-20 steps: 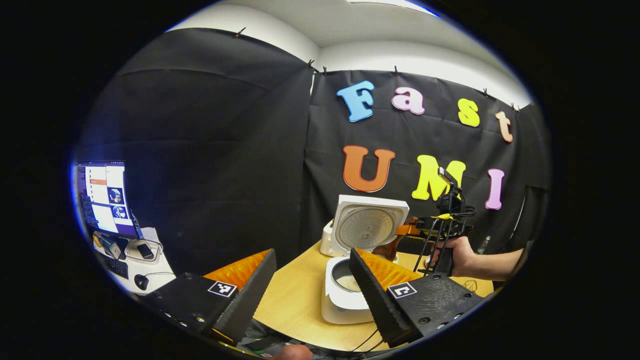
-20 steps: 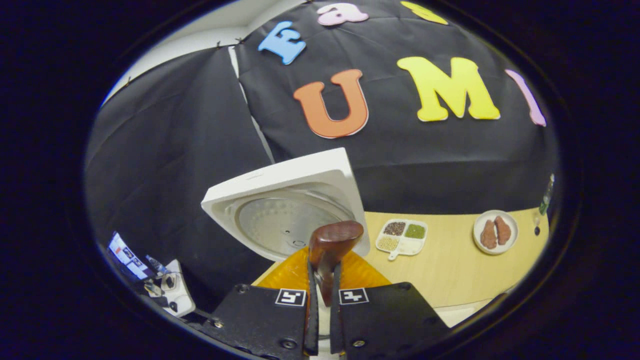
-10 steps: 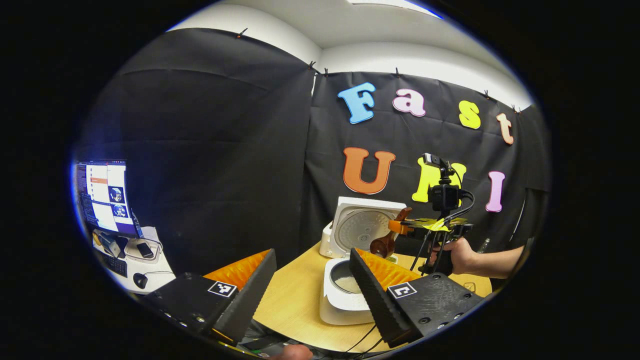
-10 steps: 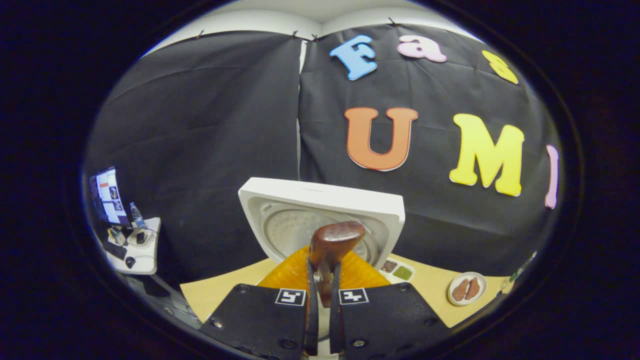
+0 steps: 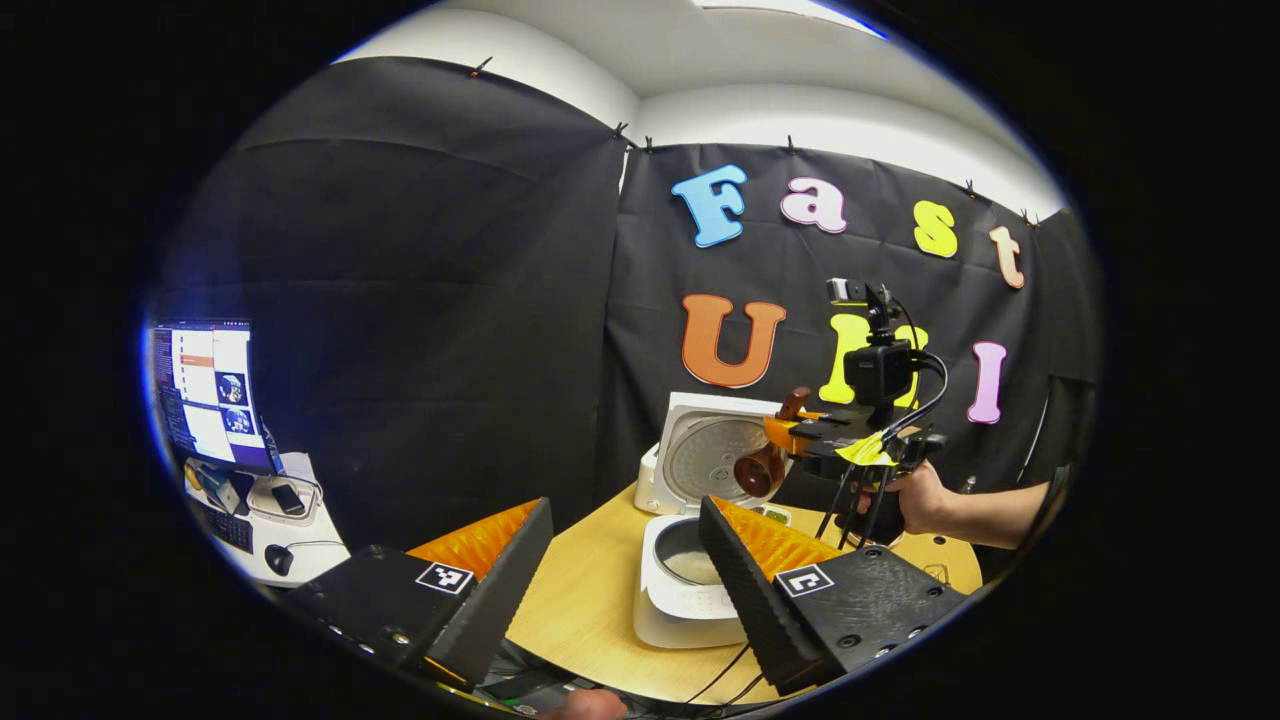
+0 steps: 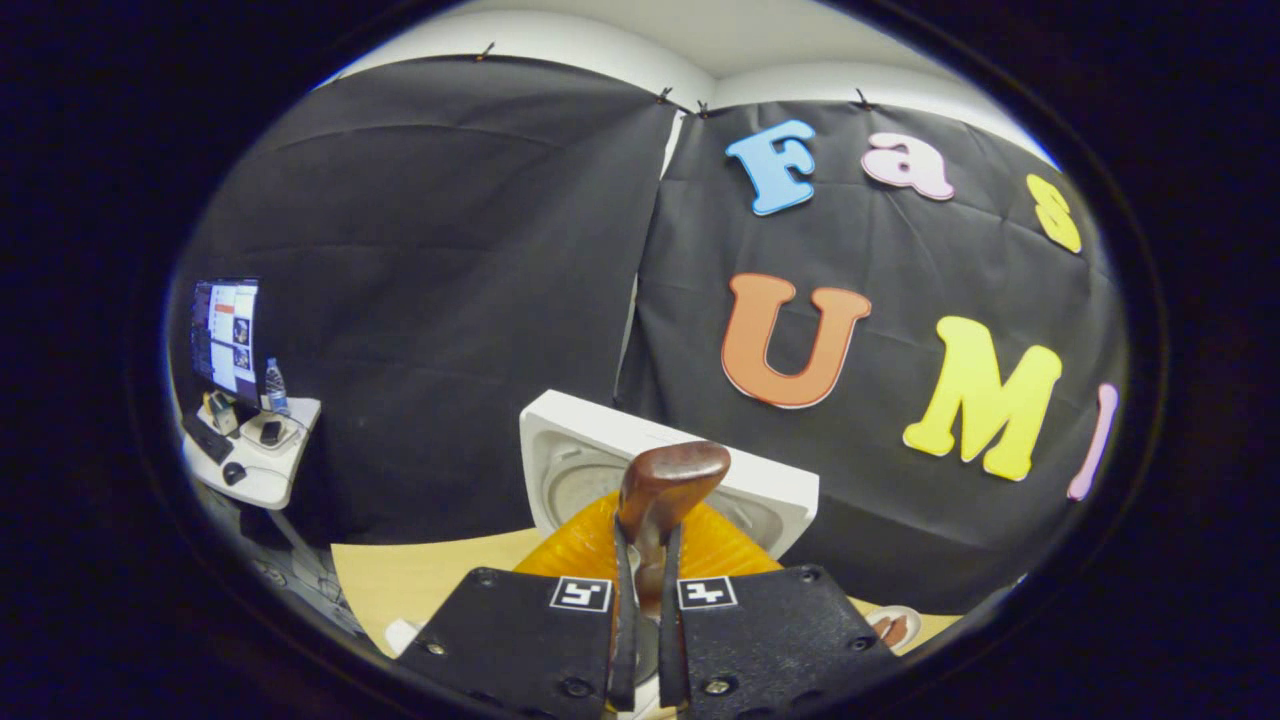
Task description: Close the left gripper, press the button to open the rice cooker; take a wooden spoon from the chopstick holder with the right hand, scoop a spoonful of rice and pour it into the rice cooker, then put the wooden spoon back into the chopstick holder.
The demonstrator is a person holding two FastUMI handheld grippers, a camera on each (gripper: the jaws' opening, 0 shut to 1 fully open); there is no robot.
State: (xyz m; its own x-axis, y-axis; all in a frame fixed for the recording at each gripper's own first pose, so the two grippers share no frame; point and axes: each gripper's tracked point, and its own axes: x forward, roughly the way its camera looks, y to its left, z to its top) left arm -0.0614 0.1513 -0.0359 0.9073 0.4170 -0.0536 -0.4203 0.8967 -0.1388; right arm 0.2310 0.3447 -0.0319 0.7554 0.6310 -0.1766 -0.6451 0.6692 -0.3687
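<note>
Black cloth is hung across the booth's back, w/ a light wooden table (image 5: 590, 600) set in front. On it, the white rice cooker (image 5: 680, 590) is seen w/ its lid (image 5: 712, 455) swung up & open; the inner pot (image 5: 690, 553) is exposed, contents too small to tell.

Left gripper view: the left gripper (image 5: 625, 560) is held low at the table's near edge, jaws spread wide apart, nothing between them. The cooker is framed just beyond its fingers.

Farther off, the right gripper (image 5: 790, 435) is held up by a hand (image 5: 915, 497) above & to the right of the open pot, in front of the raised lid. The wooden spoon (image 5: 765, 460) is clamped in it, bowl end hanging down, handle end poking up past the fingers. Whether any rice is in the bowl can't be told.

Right gripper view: the right gripper's fingers (image 6: 625, 610) are pressed close on both sides of the spoon's shaft; the brown spoon (image 6: 665, 490) is stuck out straight ahead, w/ the cooker lid (image 6: 660, 460) right behind it. A small plate (image 6: 895, 625) is glimpsed at the lower right on the table.

At far left, a side desk (image 5: 285, 520) w/ a lit monitor (image 5: 210, 395), a mouse (image 5: 283, 562) & a bottle (image 6: 276, 385) is seen, well apart from the table.
</note>
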